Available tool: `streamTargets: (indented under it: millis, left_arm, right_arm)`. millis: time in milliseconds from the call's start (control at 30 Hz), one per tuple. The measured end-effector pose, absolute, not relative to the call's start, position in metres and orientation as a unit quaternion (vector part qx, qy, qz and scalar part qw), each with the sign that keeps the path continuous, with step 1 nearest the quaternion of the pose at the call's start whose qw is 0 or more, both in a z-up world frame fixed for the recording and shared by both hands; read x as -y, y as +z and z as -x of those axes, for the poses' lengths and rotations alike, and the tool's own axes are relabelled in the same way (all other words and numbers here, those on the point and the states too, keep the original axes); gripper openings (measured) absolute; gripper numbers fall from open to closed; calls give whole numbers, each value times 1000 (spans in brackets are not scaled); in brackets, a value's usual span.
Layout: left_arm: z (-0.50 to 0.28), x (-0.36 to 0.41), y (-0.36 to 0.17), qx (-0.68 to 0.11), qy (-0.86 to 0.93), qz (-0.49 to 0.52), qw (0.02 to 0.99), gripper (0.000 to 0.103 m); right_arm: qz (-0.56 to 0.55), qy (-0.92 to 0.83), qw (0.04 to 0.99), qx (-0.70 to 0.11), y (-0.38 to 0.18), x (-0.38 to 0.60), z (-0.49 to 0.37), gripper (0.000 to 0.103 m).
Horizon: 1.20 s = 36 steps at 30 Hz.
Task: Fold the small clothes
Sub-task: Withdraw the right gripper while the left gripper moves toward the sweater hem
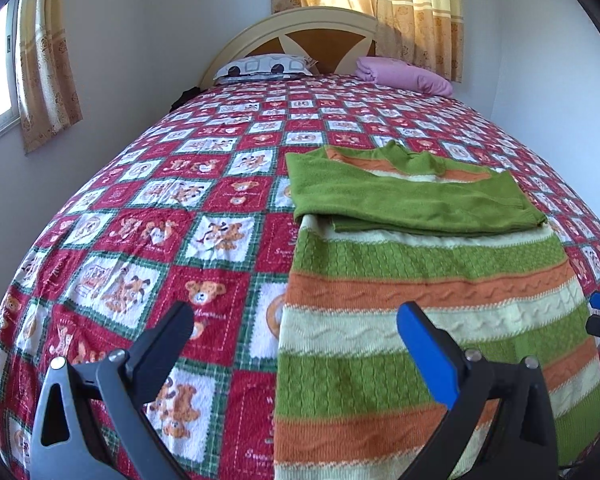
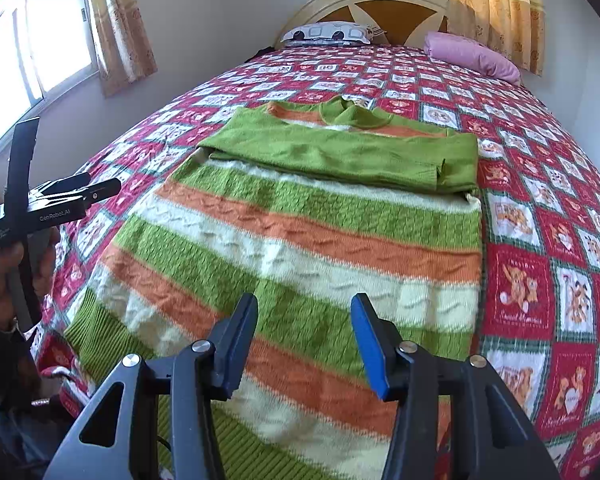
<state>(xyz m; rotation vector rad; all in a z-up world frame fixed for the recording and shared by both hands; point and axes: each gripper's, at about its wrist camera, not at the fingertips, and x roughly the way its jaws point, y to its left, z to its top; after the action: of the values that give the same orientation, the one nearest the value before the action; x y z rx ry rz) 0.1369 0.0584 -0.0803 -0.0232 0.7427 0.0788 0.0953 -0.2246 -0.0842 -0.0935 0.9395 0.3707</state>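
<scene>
Left wrist view shows the left gripper (image 1: 296, 326) held above the bed, its jaws spread wide with nothing between them, one finger over the bedspread (image 1: 140, 208) and the other over the striped sweater (image 1: 428, 280). The sweater lies flat on the near right part of the bed, neck toward the headboard (image 1: 300, 32), both green sleeves (image 1: 412, 204) already folded across the chest. Right wrist view shows the right gripper (image 2: 304, 340) over the lower body of the garment, jaws parted and empty, pads clear of the knit. The hem hangs over the near edge of the bed in this view. Assessment: the next fold likely brings the hem up toward the collar. Risks: the thick, loose knit may be pinched in one layer only, leaving the back panel behind; unequal lift between the two grippers would skew the fold; dragging could pull the crossed sleeves out of place or rumple the bedspread beneath; the overhanging hem could slide off the edge.
</scene>
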Motion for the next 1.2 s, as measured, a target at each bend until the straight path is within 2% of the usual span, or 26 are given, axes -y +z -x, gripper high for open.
streamTargets:
  millis: [733, 900, 1000, 1167, 1200]
  left_arm:
    - [-44, -66, -84, -375, 26, 15, 927, 103]
    - [-21, -73, -95, -395, 17, 24, 918, 101]
    - [-14, -76, -110, -422, -4, 47, 905, 89]
    - [-11, -71, -135, -457, -28, 74, 886, 62]
    - [-12, -70, -139, -460, -33, 81, 883, 60]
  right_arm:
    - [61, 176, 854, -485, -105, 229, -19, 51]
    - [59, 169, 852, -492, -111, 235, -9, 53]
    - [61, 168, 852, -492, -112, 237, -2, 53]
    - [59, 163, 855, -489, -111, 246, 7, 54]
    - [57, 161, 856, -488, -110, 249, 9, 54]
